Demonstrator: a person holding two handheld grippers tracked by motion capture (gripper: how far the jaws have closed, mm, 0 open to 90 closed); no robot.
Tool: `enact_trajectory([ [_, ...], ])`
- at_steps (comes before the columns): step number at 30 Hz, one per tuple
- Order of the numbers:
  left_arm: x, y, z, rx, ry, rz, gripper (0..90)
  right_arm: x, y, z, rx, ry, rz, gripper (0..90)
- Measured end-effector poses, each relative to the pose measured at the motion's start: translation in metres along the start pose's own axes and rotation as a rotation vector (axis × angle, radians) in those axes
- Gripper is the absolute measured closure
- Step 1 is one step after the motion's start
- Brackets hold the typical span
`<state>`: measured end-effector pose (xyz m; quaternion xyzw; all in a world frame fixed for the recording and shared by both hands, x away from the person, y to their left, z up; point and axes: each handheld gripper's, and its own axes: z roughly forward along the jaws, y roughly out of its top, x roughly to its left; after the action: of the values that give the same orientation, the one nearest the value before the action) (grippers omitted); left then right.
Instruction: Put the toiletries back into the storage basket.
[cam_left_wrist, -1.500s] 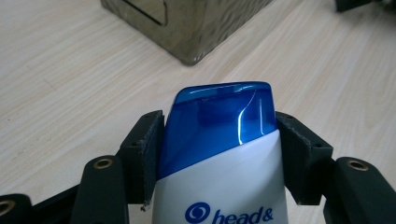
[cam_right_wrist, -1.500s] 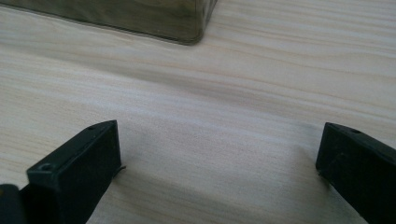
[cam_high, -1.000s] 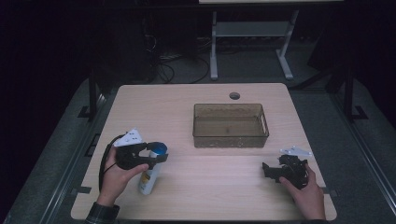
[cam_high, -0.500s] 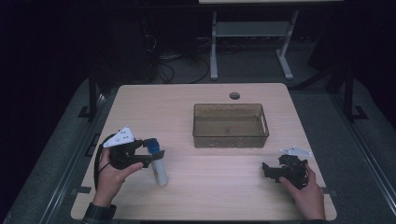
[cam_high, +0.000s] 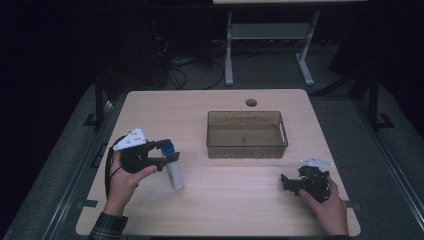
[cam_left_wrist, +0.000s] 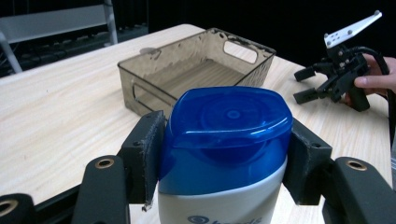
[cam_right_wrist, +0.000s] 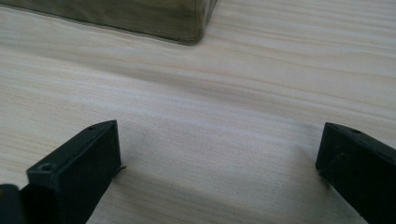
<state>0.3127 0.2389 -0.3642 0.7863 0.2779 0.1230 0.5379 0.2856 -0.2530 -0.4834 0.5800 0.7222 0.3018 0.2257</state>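
Lifted since the earlier frame, the bottle (cam_high: 173, 170) is hanging upright in your left claw (cam_high: 167, 155), clenched on its cap; the bin (cam_high: 247, 148) is lying right of it, while your right claw (cam_high: 288, 182) is resting released.

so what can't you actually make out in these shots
- Left gripper view: the bottle label is cut off by the bottom edge; just the top of a logo and a few letters show.
- High view: the bottle's label is too small to read.
- High view: the right gripper fingers are too small and dark to judge their gap.
- Right gripper view: the smoky plastic bin is cut off by the top edge.
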Motion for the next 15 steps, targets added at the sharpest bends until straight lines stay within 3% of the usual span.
enact_trajectory([
  [15,0.005,0.035,0.020,-0.020,-0.015,0.041,38.1,0.000,0.000,0.000,0.001,0.002,0.002,0.0],
])
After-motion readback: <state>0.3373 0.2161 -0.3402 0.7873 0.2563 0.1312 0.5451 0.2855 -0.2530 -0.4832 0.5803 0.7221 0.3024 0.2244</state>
